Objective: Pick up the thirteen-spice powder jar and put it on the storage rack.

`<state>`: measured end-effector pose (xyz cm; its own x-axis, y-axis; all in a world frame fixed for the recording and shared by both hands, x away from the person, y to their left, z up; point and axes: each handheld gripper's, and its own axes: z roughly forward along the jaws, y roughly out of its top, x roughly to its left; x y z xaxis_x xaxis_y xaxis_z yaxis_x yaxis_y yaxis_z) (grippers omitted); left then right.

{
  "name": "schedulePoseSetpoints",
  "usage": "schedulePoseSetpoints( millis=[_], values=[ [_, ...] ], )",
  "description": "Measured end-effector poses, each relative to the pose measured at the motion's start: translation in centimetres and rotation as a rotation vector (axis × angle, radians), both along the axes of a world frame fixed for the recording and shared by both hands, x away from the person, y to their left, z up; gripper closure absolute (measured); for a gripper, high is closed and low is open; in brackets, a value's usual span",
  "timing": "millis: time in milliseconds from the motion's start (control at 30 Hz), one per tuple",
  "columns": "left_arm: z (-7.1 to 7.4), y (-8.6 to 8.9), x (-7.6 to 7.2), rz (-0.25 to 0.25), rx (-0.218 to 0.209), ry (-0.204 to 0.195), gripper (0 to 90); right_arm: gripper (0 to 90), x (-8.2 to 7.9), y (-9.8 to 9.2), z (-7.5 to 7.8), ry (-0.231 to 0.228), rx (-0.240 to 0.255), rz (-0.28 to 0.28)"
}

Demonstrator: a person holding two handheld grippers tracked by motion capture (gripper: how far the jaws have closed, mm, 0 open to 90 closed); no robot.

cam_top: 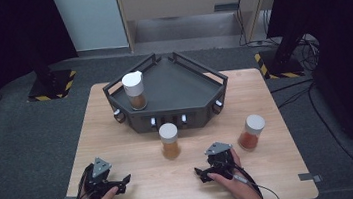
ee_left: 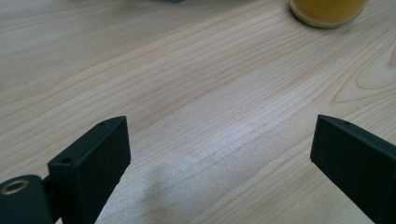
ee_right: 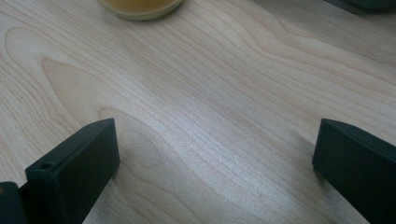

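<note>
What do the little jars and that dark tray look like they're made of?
The middle jar looks like clear glass or plastic, since its yellow-brown filling shows through; its white cap looks like matte plastic. The tray looks like dark grey plastic or painted metal, with a dull finish. The table shows pale wood grain, possibly laminate.

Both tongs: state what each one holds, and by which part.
Nothing is held. The left tongs and right tongs stand open over the bare table.

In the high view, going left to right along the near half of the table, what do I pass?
Left gripper → yellow-filled jar → right gripper → red-filled jar.
</note>
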<state>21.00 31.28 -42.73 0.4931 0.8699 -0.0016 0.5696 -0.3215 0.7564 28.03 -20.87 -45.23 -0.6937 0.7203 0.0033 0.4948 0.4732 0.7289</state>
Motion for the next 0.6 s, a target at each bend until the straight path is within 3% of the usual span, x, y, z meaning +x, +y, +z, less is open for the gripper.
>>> schedulePoseSetpoints(
  millis=[600],
  values=[
    [-2.0, -0.2, -0.1, 0.02, 0.025, 0.035, 3.3, 0.8, 0.0, 0.0, 0.0, 0.0, 0.0, 0.0]
  ],
)
